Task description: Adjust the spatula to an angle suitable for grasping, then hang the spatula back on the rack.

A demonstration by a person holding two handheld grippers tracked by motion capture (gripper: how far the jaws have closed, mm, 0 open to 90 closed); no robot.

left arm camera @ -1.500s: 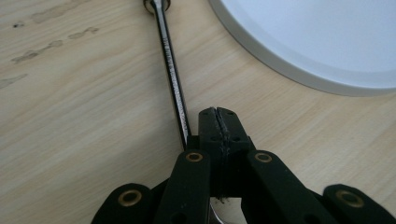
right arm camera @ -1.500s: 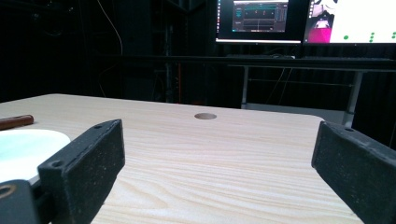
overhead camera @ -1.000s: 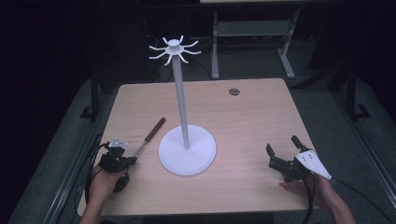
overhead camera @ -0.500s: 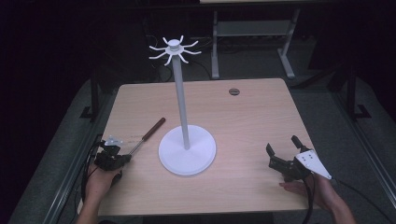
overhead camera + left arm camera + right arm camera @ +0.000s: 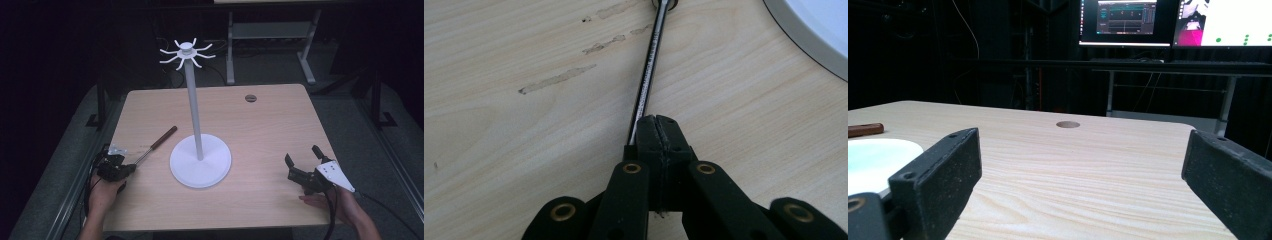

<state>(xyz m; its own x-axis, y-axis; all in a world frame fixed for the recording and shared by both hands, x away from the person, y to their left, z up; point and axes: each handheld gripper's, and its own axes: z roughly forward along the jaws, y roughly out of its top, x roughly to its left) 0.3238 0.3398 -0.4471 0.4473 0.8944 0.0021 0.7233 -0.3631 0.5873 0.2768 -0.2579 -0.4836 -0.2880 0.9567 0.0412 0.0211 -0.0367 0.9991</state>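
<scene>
A long tool lies on the wooden table [image 5: 260, 130], left of a white stand. Its brown handle [image 5: 165, 136] points away and its metal shaft [image 5: 649, 65] runs back toward the near left. My left gripper [image 5: 125, 169] is shut on the near end of that shaft, the jaws pressed together around it [image 5: 658, 125]. The stand has a round base [image 5: 200, 162], a tall pole [image 5: 192, 100] and a ring of hooks [image 5: 186, 51] on top. At the near right my right gripper [image 5: 301, 154] rests open, nothing between its jaws [image 5: 1083, 155].
A round cable hole [image 5: 250, 98] sits near the table's far edge. Behind the table stand a metal frame [image 5: 270, 35] and lit monitors [image 5: 1125, 20]. The stand's base edge [image 5: 819, 25] lies close to the right of the shaft. Pale scuff marks [image 5: 556, 79] streak the wood.
My left gripper has edged slightly left at the tool's metal end. The tool, the stand and the right gripper stay where they were.
</scene>
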